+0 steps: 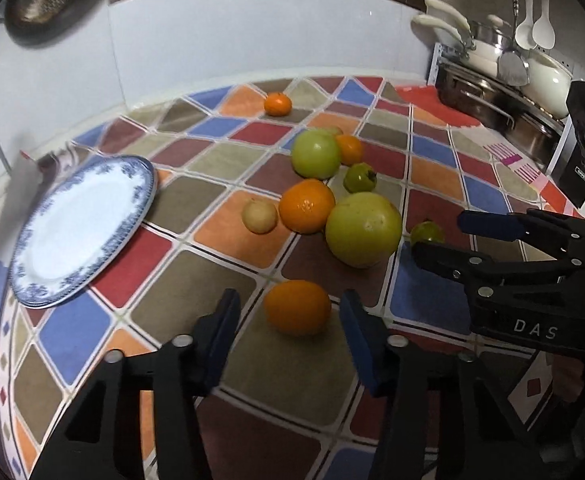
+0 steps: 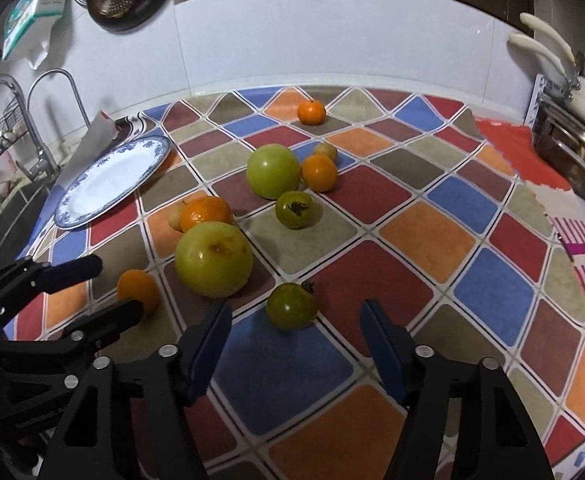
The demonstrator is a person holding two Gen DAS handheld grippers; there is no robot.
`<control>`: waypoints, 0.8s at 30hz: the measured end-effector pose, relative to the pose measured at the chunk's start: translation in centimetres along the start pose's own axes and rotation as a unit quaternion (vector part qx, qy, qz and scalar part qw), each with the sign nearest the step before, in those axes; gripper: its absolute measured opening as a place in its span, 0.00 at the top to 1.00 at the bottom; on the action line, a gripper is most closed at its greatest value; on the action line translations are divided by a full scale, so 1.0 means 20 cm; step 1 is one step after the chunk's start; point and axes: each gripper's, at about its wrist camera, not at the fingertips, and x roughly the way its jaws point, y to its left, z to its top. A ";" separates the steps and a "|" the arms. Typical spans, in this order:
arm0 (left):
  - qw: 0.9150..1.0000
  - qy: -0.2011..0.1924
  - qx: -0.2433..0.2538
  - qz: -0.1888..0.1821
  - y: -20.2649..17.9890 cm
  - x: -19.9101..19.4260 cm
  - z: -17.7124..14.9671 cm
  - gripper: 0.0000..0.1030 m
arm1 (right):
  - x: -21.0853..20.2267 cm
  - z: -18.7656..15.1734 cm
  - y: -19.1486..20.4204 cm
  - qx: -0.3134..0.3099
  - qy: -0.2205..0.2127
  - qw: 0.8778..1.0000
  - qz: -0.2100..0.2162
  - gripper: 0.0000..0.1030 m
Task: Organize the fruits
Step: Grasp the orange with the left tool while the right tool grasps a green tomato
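Here, the desk [image 2: 444, 236]: one, with a bright checked cloth.
Plate [image 1: 80, 232]: one, blue and white, bare, left of the fruit.
Big green fruits [image 1: 364, 234]: two.
Oranges [image 1: 297, 307]: four.
Small green fruits [image 2: 292, 306]: two.
Small yellow fruits [image 1: 259, 216]: two.
Left gripper [image 1: 290, 334]: open, an orange between its fingers.
Right gripper [image 2: 294, 338]: open, at a small green fruit.

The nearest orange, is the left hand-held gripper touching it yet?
Apart. In the left wrist view the orange sits between the left hand-held gripper fingers with cloth showing either side.
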 end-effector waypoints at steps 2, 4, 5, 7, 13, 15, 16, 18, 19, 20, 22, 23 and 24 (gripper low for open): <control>1.000 0.009 -0.005 -0.016 0.01 0.02 0.00 0.60 | 0.03 0.01 0.00 0.002 0.007 1.000 0.003 0.42; 1.000 0.017 -0.007 -0.025 0.01 0.05 0.01 0.65 | 0.04 0.01 0.01 0.007 0.012 1.000 0.006 0.46; 0.999 0.020 -0.008 -0.030 0.02 0.06 0.01 0.65 | 0.05 0.02 0.01 0.008 0.014 1.000 0.007 0.48; 0.999 0.023 -0.010 -0.036 0.02 0.07 0.01 0.65 | 0.06 0.02 0.01 0.009 0.016 1.000 0.008 0.52; 0.999 0.025 -0.009 -0.047 0.03 0.08 0.02 0.65 | 0.10 0.03 0.01 0.015 0.029 0.999 0.006 0.68; 0.999 0.026 -0.007 -0.047 0.03 0.08 0.03 0.65 | 0.10 0.02 0.02 0.016 0.032 0.999 0.006 0.71; 0.999 0.025 -0.007 -0.048 0.03 0.08 0.03 0.65 | 0.10 0.02 0.01 0.017 0.031 0.999 0.005 0.71; 0.999 0.023 -0.004 -0.046 0.03 0.07 0.03 0.65 | 0.10 0.02 0.01 0.020 0.030 0.999 0.005 0.71; 0.999 0.021 -0.001 -0.043 0.03 0.07 0.04 0.65 | 0.09 0.02 0.02 0.021 0.029 0.999 0.005 0.71; 0.999 0.019 0.002 -0.042 0.03 0.06 0.04 0.65 | 0.08 0.02 0.02 0.022 0.028 0.999 0.004 0.71; 0.999 0.013 0.007 -0.038 0.02 0.04 0.04 0.65 | 0.05 0.02 0.02 0.022 0.026 0.999 0.000 0.71; 0.999 0.009 0.010 -0.036 0.02 0.02 0.05 0.65 | 0.04 0.02 0.03 0.022 0.023 0.999 -0.001 0.71; 0.999 0.005 0.011 -0.036 0.02 0.01 0.05 0.65 | 0.01 0.02 0.03 0.022 0.019 1.000 -0.003 0.71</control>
